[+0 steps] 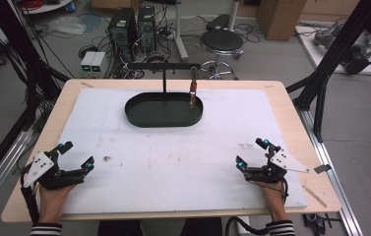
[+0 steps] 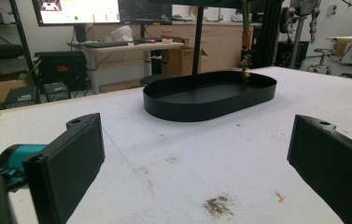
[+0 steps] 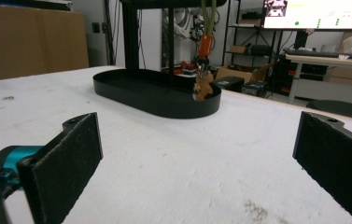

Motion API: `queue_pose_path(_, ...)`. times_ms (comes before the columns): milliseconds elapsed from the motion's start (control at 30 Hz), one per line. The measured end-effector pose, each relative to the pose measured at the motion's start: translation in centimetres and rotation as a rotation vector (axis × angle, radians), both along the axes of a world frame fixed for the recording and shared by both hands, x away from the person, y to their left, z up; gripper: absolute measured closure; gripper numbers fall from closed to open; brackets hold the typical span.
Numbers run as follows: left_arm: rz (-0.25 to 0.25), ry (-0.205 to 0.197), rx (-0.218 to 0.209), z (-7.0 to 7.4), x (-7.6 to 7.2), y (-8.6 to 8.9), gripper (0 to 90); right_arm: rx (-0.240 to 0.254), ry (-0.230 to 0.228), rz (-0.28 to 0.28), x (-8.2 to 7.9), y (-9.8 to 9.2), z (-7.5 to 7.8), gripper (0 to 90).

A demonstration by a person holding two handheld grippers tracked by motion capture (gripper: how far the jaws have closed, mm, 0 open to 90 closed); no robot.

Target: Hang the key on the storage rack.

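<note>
Left gripper (image 1: 77,156) and right gripper (image 1: 251,152) parked wide open, empty, ahead of them black tray (image 1: 139,118) under hanger bar with small, possibly keyring, pendant (image 3: 203,84), presumably awaiting start.

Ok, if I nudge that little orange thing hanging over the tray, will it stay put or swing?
The orange hanging piece dangles from the stand's crossbar on a thin strap, so it will probably swing. It looks small and light, likely twisting rather than resisting.

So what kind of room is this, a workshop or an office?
Most likely a research lab. Computer towers sit on the floor amid loose cables behind the table, a monitor shows camera feeds, and black frame struts stand around the table.
</note>
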State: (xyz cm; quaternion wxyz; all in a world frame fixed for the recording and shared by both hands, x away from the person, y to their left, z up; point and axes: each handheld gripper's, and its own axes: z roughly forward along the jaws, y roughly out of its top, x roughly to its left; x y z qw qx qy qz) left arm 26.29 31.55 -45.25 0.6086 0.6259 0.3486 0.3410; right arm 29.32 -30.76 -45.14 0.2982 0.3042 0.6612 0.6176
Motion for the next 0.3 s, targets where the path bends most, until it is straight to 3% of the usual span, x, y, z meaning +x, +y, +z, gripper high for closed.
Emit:
queue_pose_path(33,0.0,0.0,-0.001,0.0,0.01,-0.01,4.4,-0.002,-0.017,-0.006,-0.1,-0.02,0.06,0.3)
queue_pose_path(300,0.0,0.0,-0.001,0.0,0.01,-0.01,4.4,0.021,-0.006,-0.02,-0.16,-0.17,-0.1,0.3)
